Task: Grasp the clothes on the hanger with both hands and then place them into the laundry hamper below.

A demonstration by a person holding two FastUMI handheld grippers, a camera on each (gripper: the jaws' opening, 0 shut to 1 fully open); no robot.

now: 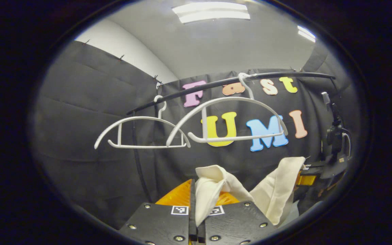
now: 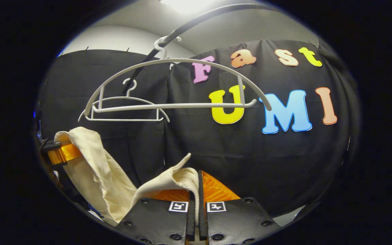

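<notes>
We see both the left gripper (image 1: 196, 200) and right gripper (image 2: 196, 200) clamped tight on the cream garment (image 1: 277, 190); either thin pinch may slip while lowering toward the hamper.

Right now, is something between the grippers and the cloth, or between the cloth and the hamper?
Nothing separates them: the left gripper and the right gripper each pinch the cream cloth, already off the white hangers. The path down to the hamper cannot be judged from these views.
</notes>
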